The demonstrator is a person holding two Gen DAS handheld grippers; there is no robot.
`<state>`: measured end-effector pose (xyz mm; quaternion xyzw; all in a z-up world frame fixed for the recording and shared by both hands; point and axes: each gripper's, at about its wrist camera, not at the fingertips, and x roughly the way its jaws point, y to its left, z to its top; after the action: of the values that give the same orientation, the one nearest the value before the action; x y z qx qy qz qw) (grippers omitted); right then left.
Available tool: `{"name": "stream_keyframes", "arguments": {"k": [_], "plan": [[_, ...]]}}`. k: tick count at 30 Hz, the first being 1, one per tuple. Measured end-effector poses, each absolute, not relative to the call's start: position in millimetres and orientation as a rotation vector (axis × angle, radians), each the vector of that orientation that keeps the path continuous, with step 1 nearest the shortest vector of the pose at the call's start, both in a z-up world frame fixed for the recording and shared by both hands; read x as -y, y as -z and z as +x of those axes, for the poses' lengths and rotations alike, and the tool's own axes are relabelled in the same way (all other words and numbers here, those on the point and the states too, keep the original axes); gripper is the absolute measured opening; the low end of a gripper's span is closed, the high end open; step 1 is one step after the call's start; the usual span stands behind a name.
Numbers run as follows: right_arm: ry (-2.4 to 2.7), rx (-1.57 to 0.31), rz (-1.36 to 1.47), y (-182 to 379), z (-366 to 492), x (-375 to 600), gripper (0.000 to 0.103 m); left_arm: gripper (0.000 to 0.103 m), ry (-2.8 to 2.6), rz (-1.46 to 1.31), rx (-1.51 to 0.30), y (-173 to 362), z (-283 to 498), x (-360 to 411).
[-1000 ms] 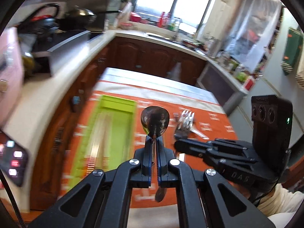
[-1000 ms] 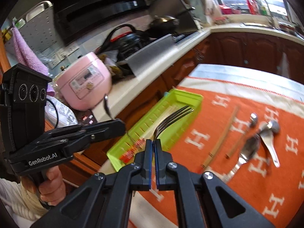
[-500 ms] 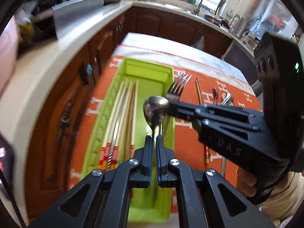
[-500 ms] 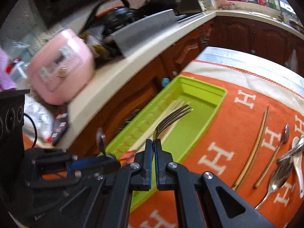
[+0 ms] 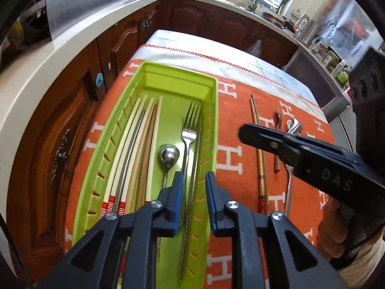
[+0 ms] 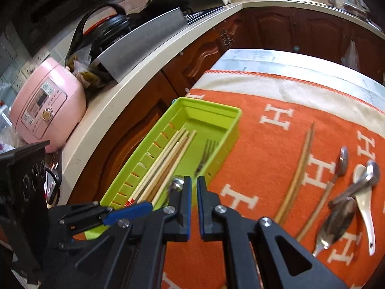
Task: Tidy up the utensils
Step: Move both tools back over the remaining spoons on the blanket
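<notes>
A green tray (image 5: 180, 71) (image 6: 211, 103) lies on an orange blanket and holds several chopsticks (image 5: 134, 144) (image 6: 168, 154), a metal spoon (image 5: 168, 154) and a fork (image 5: 191, 125) (image 6: 205, 151). My left gripper (image 5: 194, 178) hovers over the tray's near end, its jaws opening. The fork's handle shows between them lower down, untouched, and the spoon's handle runs beside the left finger. My right gripper (image 6: 194, 181) sits above the tray's right wall, jaws almost together with nothing between them. In the left wrist view the right gripper (image 5: 243, 131) is to the right of the tray.
On the blanket (image 5: 231, 159) right of the tray lie a pair of chopsticks (image 6: 298, 175), metal spoons (image 6: 341, 214) and a white ceramic spoon (image 6: 365, 207). A pink rice cooker (image 6: 48, 106) stands on the counter to the left, above wooden cabinets (image 5: 72, 132).
Both grippers came down over the tray. The spoon left my left gripper and the fork left my right gripper, and both now lie in the tray. The left jaws have parted.
</notes>
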<state>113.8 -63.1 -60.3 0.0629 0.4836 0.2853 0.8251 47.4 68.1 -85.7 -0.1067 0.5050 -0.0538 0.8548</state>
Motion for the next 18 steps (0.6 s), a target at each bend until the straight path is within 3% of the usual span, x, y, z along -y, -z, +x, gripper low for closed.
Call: {"name": "stream_keyframes", "arguments": {"k": [11,14,18], "plan": [[-0.521,-0.974,0.212,50,84,135,0.005,0.028,0.176,-0.225,-1.024,62,44,-38],[-0.492,-0.959,0.217,48,72,155,0.005,0.04,0.206,-0.222,-1.009,58,42,-23],[-0.453,-0.976,0.232,53,60,178,0.005,0.04,0.257,-0.195,-0.992,56,42,0]]}}
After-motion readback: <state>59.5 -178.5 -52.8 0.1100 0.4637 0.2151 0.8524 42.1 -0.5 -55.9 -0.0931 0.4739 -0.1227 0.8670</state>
